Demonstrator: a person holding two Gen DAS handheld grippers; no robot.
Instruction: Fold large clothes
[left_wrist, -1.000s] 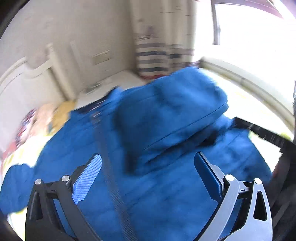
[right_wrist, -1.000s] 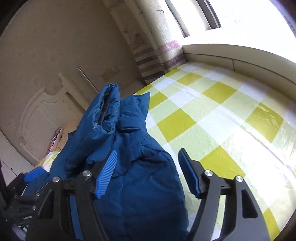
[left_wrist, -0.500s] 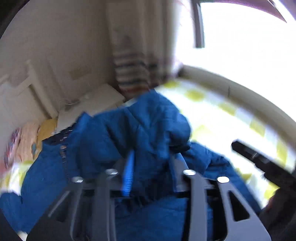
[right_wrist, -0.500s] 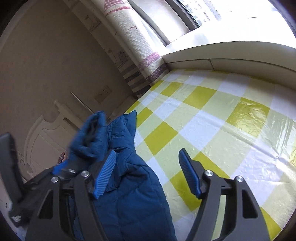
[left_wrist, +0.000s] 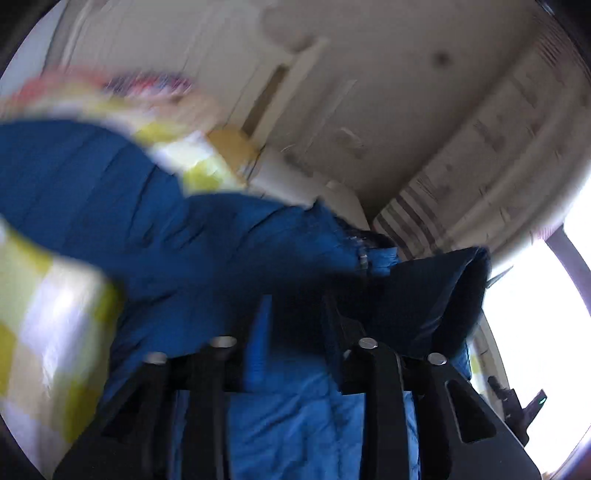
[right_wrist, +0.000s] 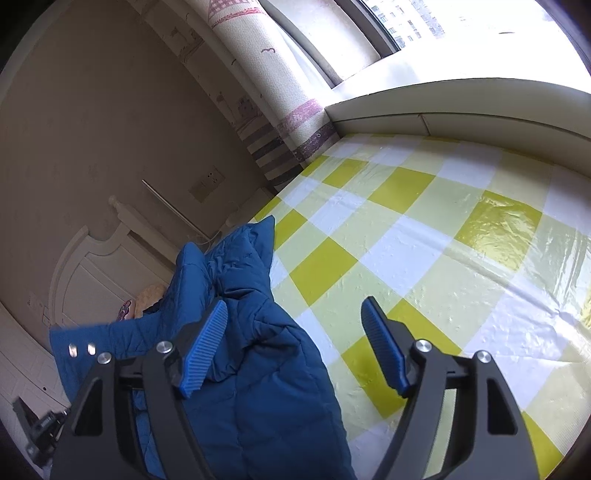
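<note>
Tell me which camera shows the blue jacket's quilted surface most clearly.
The right wrist view: the blue jacket is sharp there, with its quilting and two snaps visible, lying on the checked sheet. The left wrist view shows the same jacket smeared by motion blur, a dark fold of it caught in the left tongs.

Support: a bed covered with a glossy yellow, pale green and white checked sheet (right_wrist: 424, 236).
Landmark: the white carved headboard (right_wrist: 92, 266) at the bed's far left end.
On the sheet: a blue quilted padded jacket (right_wrist: 266, 369), bunched in a long heap running away from the headboard.
By the headboard: a patterned pillow (right_wrist: 127, 310), partly hidden behind the jacket.
Far from the headboard: bare sheet, wrinkled and shiny.
</note>
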